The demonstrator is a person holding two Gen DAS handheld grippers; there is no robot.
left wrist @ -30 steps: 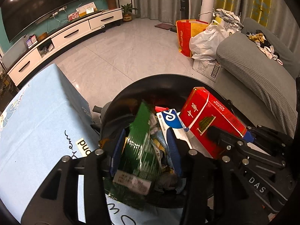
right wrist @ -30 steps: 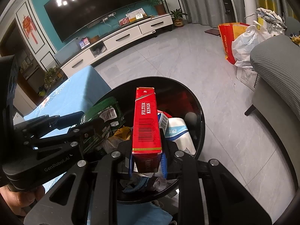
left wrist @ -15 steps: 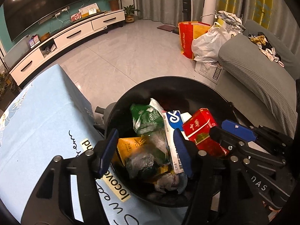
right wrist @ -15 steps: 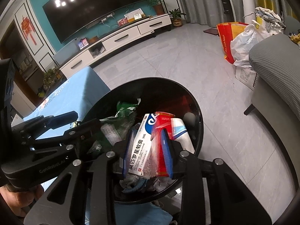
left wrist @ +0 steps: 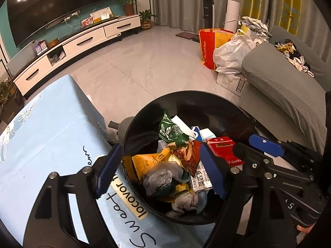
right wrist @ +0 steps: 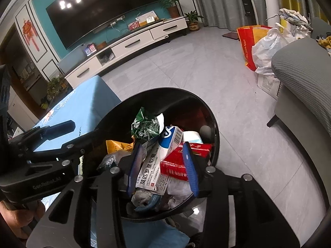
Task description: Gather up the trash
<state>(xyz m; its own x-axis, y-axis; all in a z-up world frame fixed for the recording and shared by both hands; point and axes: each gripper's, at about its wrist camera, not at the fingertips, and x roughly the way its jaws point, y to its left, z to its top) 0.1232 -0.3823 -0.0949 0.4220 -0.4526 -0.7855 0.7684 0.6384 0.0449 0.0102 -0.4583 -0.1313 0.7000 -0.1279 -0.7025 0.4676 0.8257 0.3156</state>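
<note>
A black round trash bin (left wrist: 206, 97) (right wrist: 165, 92) stands on the floor beside the blue table. It holds a green wrapper (left wrist: 171, 132) (right wrist: 145, 127), a red cigarette box (left wrist: 222, 146) (right wrist: 175, 165), a white ointment box (right wrist: 159, 161) (left wrist: 201, 176), an orange packet (left wrist: 149, 162) and other scraps. My left gripper (left wrist: 159, 171) is open and empty above the bin. My right gripper (right wrist: 162, 165) is open and empty above the bin, and also shows at the right of the left wrist view (left wrist: 264, 146).
A blue tablecloth with lettering (left wrist: 41, 136) (right wrist: 82, 103) covers the table left of the bin. A grey sofa (left wrist: 285, 91) (right wrist: 304, 76) is on the right, with a red bag (left wrist: 209, 45) and white plastic bag (left wrist: 231, 51) beyond. A white TV cabinet (left wrist: 72, 47) lines the far wall.
Both grippers opened. The green wrapper dropped from the left gripper and the red cigarette box from the right gripper into the bin. Both grippers have risen and drawn back slightly.
</note>
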